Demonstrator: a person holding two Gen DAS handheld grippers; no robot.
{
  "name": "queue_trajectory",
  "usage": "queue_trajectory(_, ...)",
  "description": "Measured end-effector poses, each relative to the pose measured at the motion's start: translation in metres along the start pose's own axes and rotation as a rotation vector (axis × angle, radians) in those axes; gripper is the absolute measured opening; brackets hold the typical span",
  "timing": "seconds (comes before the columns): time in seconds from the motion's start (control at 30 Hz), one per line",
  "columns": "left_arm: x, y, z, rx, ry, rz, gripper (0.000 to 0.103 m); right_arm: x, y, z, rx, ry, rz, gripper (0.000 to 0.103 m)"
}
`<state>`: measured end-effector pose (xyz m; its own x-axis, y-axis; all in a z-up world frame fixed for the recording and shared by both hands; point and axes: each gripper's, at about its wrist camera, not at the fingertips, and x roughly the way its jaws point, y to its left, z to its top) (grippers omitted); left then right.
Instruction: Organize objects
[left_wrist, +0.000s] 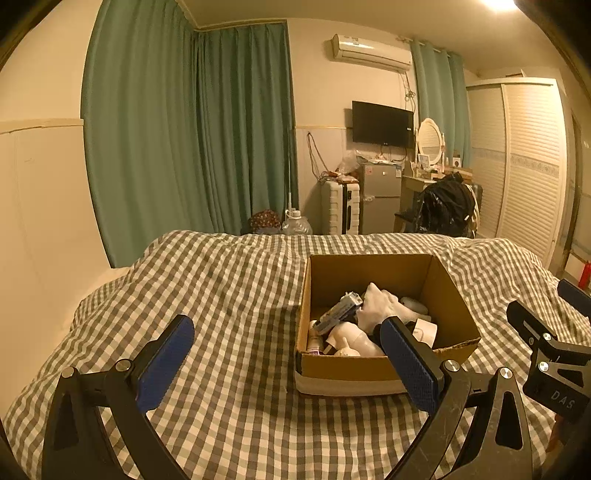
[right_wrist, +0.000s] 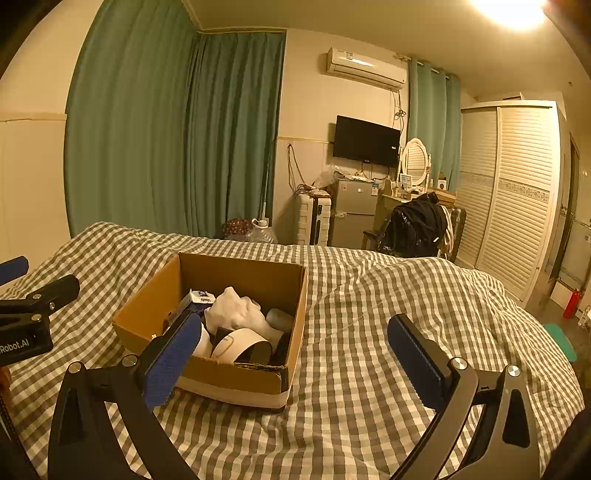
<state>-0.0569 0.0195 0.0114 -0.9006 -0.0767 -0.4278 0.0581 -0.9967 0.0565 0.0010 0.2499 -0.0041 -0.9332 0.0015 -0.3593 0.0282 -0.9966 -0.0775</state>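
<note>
An open cardboard box (left_wrist: 454, 284) (right_wrist: 147, 295) sits on the checked bedspread (left_wrist: 229, 288) (right_wrist: 369, 295). Inside lie a white cloth (left_wrist: 380, 302) (right_wrist: 236, 308), a small dark carton (left_wrist: 340, 312), white bottles (left_wrist: 351, 338) and a white roll (right_wrist: 236, 341). My left gripper (left_wrist: 284, 343) is open above the bedspread, left of the box, with its right finger overlapping the box's near rim. My right gripper (right_wrist: 291, 343) is open too, its left finger at the box's near wall. Neither holds anything. Each gripper shows at the other view's edge.
Past the bed stand green curtains (left_wrist: 192, 129), a white suitcase (left_wrist: 340, 206), a small fridge (left_wrist: 380, 195), a chair with dark clothes (left_wrist: 443, 210) and a louvred wardrobe (left_wrist: 524, 162). A wall-mounted TV (right_wrist: 365, 140) hangs above. A red extinguisher (right_wrist: 572, 302) stands on the floor at right.
</note>
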Motion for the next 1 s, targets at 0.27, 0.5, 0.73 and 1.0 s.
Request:
queue_trajectory(0.27,-0.0007,-0.0028,-0.0002,0.012,0.004,-0.008,0.103,-0.0002,-0.0006,-0.0006,0.006,-0.004,-0.002,0.101)
queue_trajectory(0.5,0.0003,-0.0019,0.0002,0.013,0.006,-0.008,0.103,-0.0003,-0.0006,-0.0010,0.007,0.001,0.000,0.101)
queue_trajectory(0.73,0.0002,-0.0014,-0.0001,0.009,0.008,-0.016,0.103,-0.0009,-0.0001,-0.0018,0.004,0.001,0.001,0.101)
queue_trajectory(1.0,0.0026,-0.0026,-0.0008,0.014,0.024,-0.008,0.103,-0.0011,0.0003,-0.0015,0.003,0.002,0.001,0.101)
